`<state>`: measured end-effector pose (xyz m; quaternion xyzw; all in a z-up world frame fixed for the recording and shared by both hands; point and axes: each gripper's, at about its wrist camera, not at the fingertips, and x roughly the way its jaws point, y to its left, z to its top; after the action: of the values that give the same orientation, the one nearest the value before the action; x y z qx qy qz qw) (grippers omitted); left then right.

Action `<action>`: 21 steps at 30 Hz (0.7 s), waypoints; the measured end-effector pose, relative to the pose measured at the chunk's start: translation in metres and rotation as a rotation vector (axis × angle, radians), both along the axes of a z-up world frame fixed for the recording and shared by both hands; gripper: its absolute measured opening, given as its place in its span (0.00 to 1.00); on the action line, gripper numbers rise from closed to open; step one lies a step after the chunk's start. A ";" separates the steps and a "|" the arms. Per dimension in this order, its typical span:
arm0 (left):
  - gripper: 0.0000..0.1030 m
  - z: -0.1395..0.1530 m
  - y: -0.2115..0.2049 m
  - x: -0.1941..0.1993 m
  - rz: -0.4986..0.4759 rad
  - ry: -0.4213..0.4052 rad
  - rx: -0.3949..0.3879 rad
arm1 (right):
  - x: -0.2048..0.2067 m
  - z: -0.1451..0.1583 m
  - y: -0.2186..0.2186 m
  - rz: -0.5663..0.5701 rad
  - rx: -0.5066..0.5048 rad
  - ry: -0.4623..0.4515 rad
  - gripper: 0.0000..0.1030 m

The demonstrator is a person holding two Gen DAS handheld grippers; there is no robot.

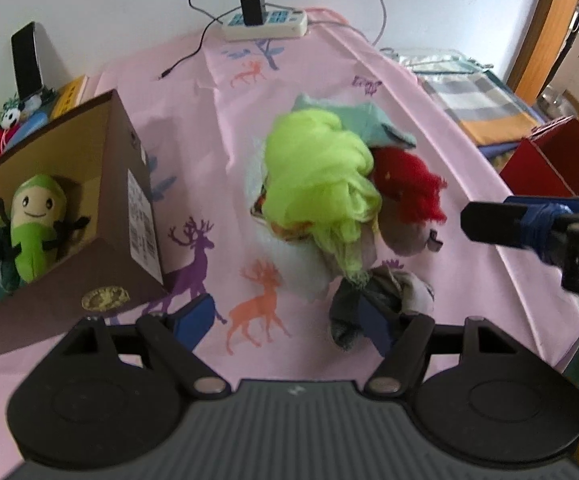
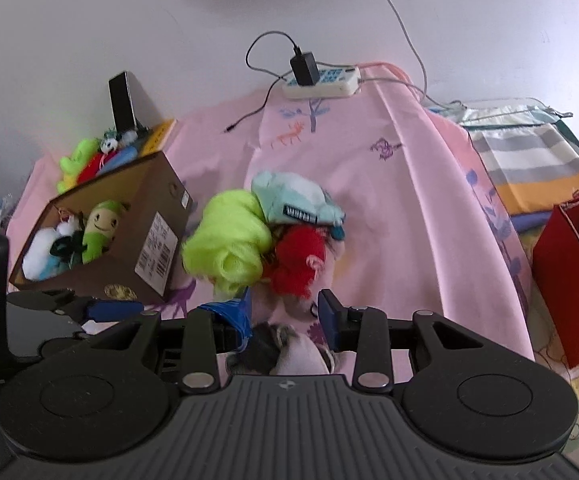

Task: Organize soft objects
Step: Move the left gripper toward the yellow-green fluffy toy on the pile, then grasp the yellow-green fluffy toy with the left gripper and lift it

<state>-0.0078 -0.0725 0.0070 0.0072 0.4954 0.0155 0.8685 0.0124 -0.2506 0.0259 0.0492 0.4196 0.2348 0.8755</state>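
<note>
A pile of soft things lies mid-table on the pink cloth: a neon yellow-green fabric (image 1: 321, 176) (image 2: 229, 244), a red fuzzy piece (image 1: 409, 184) (image 2: 297, 264), a pale teal cloth (image 1: 369, 120) (image 2: 293, 200) and a grey sock bundle (image 1: 377, 300) (image 2: 285, 348). A brown cardboard box (image 1: 121, 216) (image 2: 157, 248) at left holds a green smiling plush (image 1: 37, 224) (image 2: 99, 228) and other toys. My left gripper (image 1: 289, 320) is open, its right finger against the grey bundle. My right gripper (image 2: 287, 314) is open, above the grey bundle.
A power strip with a black charger (image 1: 265, 20) (image 2: 321, 76) sits at the far wall. A red box (image 2: 573, 276) (image 1: 549, 160) stands at right beside folded striped cloths (image 2: 529, 160). More plush toys and a phone (image 2: 121, 100) stand behind the brown box.
</note>
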 end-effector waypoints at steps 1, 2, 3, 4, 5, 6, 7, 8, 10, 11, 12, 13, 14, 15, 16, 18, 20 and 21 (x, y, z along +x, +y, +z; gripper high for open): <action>0.70 0.002 0.001 0.001 -0.004 -0.010 0.002 | 0.002 0.001 0.000 -0.002 0.002 -0.002 0.18; 0.70 0.004 0.001 0.001 -0.008 -0.023 0.001 | 0.003 0.001 0.000 -0.005 0.005 -0.001 0.18; 0.70 0.007 0.002 0.001 -0.014 -0.038 -0.007 | 0.005 0.001 0.000 -0.006 0.011 0.001 0.18; 0.70 0.010 0.003 0.001 -0.021 -0.054 -0.020 | 0.008 0.001 -0.001 -0.004 0.021 0.004 0.18; 0.70 0.014 0.005 0.002 -0.026 -0.074 -0.036 | 0.010 0.002 -0.001 -0.001 0.034 0.006 0.18; 0.70 0.017 0.008 0.003 -0.029 -0.095 -0.049 | 0.012 0.002 -0.001 0.002 0.047 0.007 0.18; 0.70 0.020 0.010 0.005 -0.027 -0.119 -0.057 | 0.014 0.003 -0.001 0.007 0.064 0.008 0.18; 0.70 0.022 0.012 0.007 -0.024 -0.148 -0.061 | 0.017 0.004 0.000 0.012 0.086 0.011 0.18; 0.70 0.023 0.016 0.011 -0.019 -0.197 -0.071 | 0.024 0.006 0.002 0.022 0.140 0.021 0.18; 0.70 0.022 0.018 0.014 -0.018 -0.210 -0.087 | 0.028 0.006 0.004 0.029 0.172 0.024 0.18; 0.70 0.021 0.021 0.018 -0.015 -0.219 -0.113 | 0.033 0.006 0.006 0.034 0.197 0.026 0.18; 0.70 0.021 0.024 0.021 -0.018 -0.224 -0.143 | 0.038 0.006 0.009 0.035 0.214 0.031 0.18; 0.70 0.020 0.026 0.025 -0.025 -0.230 -0.179 | 0.044 0.005 0.012 0.035 0.233 0.039 0.18; 0.70 0.019 0.029 0.028 -0.030 -0.238 -0.213 | 0.050 0.004 0.015 0.037 0.251 0.051 0.18; 0.70 0.017 0.031 0.031 -0.035 -0.245 -0.239 | 0.056 0.002 0.018 0.038 0.269 0.070 0.18; 0.70 0.013 0.032 0.036 -0.045 -0.250 -0.263 | 0.067 -0.003 0.023 0.039 0.297 0.114 0.18; 0.70 0.008 0.032 0.041 -0.064 -0.245 -0.270 | 0.073 -0.008 0.029 0.045 0.305 0.153 0.18; 0.70 0.005 0.031 0.043 -0.067 -0.243 -0.265 | 0.074 -0.009 0.032 0.051 0.304 0.163 0.18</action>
<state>0.0348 -0.0415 0.0123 -0.0928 0.3840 -0.0781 0.9153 0.0868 -0.2187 0.0168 0.1892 0.4498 0.3127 0.8150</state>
